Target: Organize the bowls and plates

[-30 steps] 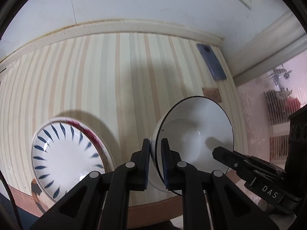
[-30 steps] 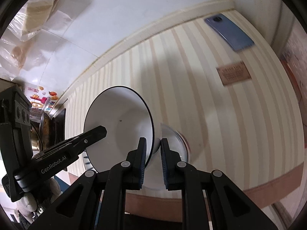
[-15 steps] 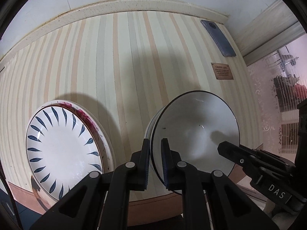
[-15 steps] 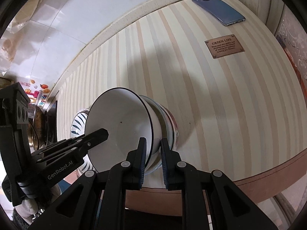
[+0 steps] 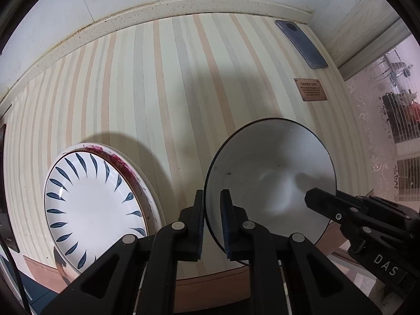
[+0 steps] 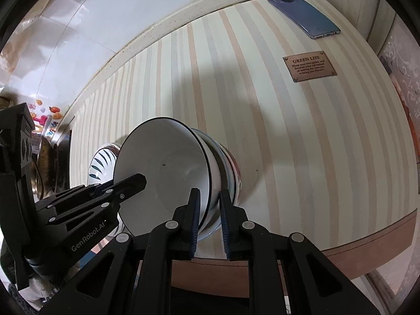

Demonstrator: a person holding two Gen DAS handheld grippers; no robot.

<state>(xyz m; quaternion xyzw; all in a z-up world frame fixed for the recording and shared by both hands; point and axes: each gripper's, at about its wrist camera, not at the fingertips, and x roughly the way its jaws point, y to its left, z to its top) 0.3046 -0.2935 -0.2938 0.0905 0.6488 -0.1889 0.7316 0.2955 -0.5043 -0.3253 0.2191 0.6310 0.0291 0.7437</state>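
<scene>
A white bowl with a thin dark rim [image 5: 273, 181] is held by both grippers, one on each side of its rim. My left gripper [image 5: 212, 204] is shut on its left rim. My right gripper [image 6: 210, 204] is shut on its right rim [image 6: 207, 183]. In the right wrist view the white bowl [image 6: 162, 168] sits nested in a stack of other bowls [image 6: 228, 168] on the striped table. A white plate with blue leaf marks [image 5: 92, 207] lies on a red-patterned plate [image 5: 123, 160] to the left.
A blue phone [image 5: 302, 43] and a brown "GREEN LIFE" plaque [image 5: 311, 93] lie at the table's far right [image 6: 305, 17]. The wall runs along the table's back edge. The table's brown front edge [image 6: 367, 246] is close below the bowls.
The bowl, held by both grippers, has come down over the table and now sits in the stack of bowls. The table has come closer in both views.
</scene>
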